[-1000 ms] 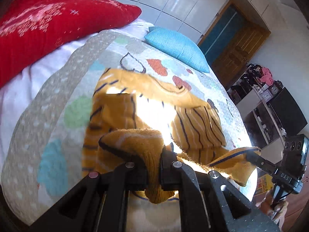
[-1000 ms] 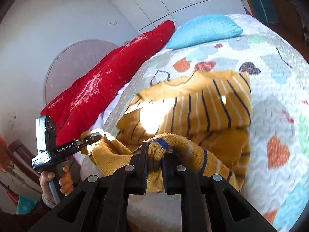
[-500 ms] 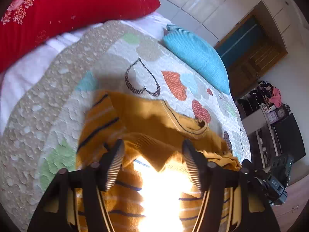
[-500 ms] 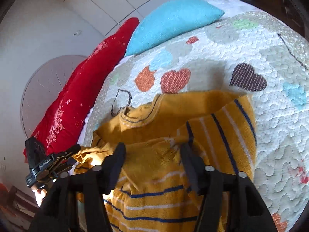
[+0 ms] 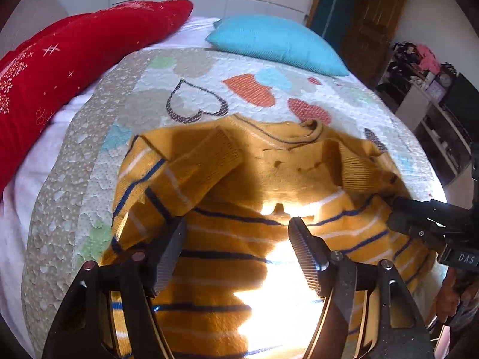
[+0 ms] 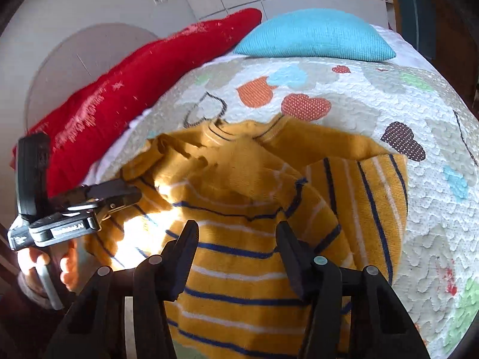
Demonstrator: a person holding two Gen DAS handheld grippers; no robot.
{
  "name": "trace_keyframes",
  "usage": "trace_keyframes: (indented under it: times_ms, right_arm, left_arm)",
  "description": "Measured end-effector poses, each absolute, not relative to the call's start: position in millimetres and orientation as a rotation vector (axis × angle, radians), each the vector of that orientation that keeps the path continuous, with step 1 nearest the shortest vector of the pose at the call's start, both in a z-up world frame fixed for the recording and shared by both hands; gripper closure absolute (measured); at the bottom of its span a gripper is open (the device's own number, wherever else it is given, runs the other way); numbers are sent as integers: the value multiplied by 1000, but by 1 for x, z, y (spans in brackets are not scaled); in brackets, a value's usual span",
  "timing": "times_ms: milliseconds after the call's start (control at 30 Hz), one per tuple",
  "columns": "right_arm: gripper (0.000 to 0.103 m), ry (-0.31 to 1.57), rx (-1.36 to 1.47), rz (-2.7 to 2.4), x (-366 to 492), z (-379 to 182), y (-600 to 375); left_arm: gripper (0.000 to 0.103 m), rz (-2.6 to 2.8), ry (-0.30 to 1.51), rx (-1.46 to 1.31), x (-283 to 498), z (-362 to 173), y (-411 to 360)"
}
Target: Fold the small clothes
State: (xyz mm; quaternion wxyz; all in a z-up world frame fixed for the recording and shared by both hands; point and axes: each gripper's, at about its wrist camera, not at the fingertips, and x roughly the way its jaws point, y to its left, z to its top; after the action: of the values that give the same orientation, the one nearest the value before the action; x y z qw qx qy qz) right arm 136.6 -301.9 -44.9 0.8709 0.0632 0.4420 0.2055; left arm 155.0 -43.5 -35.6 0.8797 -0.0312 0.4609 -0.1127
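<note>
A mustard sweater [image 5: 239,248] with navy and white stripes lies on the heart-patterned quilt [image 5: 194,68], its lower half folded up over the chest toward the collar [image 6: 227,131]. My left gripper [image 5: 236,224] hovers open over the striped fold with nothing between its pads. It also shows at the left of the right wrist view as the left gripper [image 6: 131,194], held by a hand at the sweater's left edge. My right gripper [image 6: 236,227] is over the same fold; its jaws are closing with no cloth between the pads. In the left wrist view the right gripper [image 5: 395,212] reaches the sweater's right edge.
A red pillow [image 5: 60,59] and a blue pillow [image 5: 278,42] lie at the head of the bed. A wooden door [image 5: 368,9] and cluttered shelves [image 5: 425,89] stand to the right. Bright sunlight washes out part of the sweater [image 5: 284,284].
Both grippers held the sweater's lifted hem, carried it forward and down toward the collar, and let go. The hem now lies folded on the chest and both jaws stand apart.
</note>
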Motion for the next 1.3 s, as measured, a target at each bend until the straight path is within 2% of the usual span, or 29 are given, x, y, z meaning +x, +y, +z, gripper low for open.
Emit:
trace_keyframes:
  times_ms: [200, 267, 333, 433, 567, 733, 933, 1067, 1167, 1200, 1300]
  right_arm:
    - [53, 923, 37, 223, 205, -74, -313]
    - [50, 905, 76, 123, 221, -74, -332]
    - [39, 913, 187, 58, 235, -81, -361]
    - [39, 916, 362, 107, 240, -91, -389]
    - [39, 925, 374, 126, 240, -85, -392]
    - [35, 891, 309, 87, 213, -53, -402]
    - [34, 818, 222, 83, 137, -28, -408]
    - [34, 824, 191, 116, 93, -47, -400]
    - [34, 907, 174, 70, 85, -81, -404]
    - [29, 918, 209, 62, 84, -90, -411]
    - [26, 913, 288, 21, 80, -87, -426]
  left_arm:
    - [34, -41, 1000, -151, 215, -57, -11]
    - [34, -34, 1005, -197, 226, -63, 0]
    - [34, -38, 993, -228, 231, -65, 6]
    - [32, -36, 967, -190, 230, -67, 0]
    - [28, -36, 958, -142, 230, -68, -8]
    - [28, -49, 1000, -227, 231, -55, 4]
    - [28, -10, 984, -240, 195, -35, 22]
    - [27, -10, 957, -167, 148, -32, 26]
    - [23, 9, 969, -51, 123, -46, 26]
    - [23, 22, 989, -11, 120, -54, 28]
    - [13, 14, 986, -65, 115, -61, 53]
